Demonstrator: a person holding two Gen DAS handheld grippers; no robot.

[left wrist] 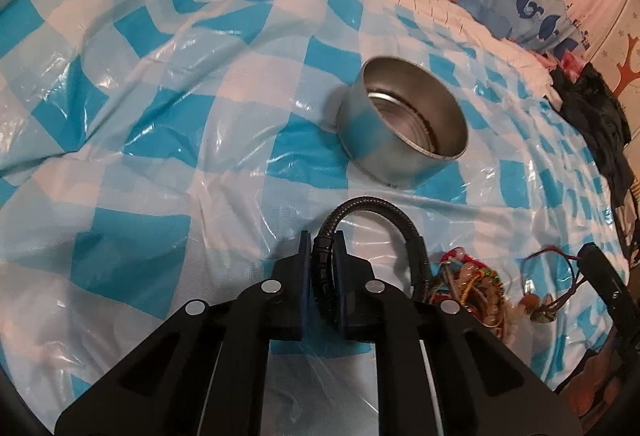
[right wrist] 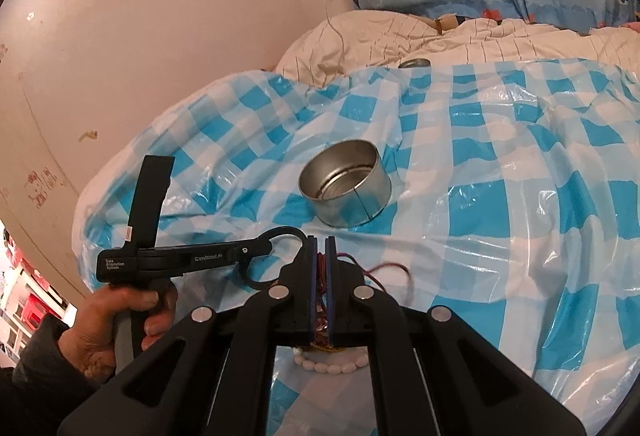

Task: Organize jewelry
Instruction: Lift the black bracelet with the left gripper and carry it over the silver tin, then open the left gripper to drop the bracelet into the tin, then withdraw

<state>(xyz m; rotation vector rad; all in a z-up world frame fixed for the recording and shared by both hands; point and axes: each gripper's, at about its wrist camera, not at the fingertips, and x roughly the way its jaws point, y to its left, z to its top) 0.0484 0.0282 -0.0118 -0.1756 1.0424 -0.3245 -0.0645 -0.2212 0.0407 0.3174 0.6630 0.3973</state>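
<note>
left tongs [left wrist: 322, 236] pinched on black ribbed bangle [left wrist: 376, 214] | right tongs [right wrist: 321, 242] nearly closed on red-cord jewelry tangle [right wrist: 321, 278]; white bead bracelet [right wrist: 332, 366] beneath | round silver tin [right wrist: 346, 188] mid-bed on blue-checked plastic sheet [right wrist: 500, 216], just beyond both tongs

A round silver tin [left wrist: 402, 124] stands upright and open on the blue-checked sheet [left wrist: 200, 164] over the bed. Nearer, a black ribbed bangle [left wrist: 372, 236] arches up, one end pinched. Beside it lies a tangled heap of beads [left wrist: 476, 288] and red cords [left wrist: 556, 256]; white beads [right wrist: 332, 366] curve below.
</note>
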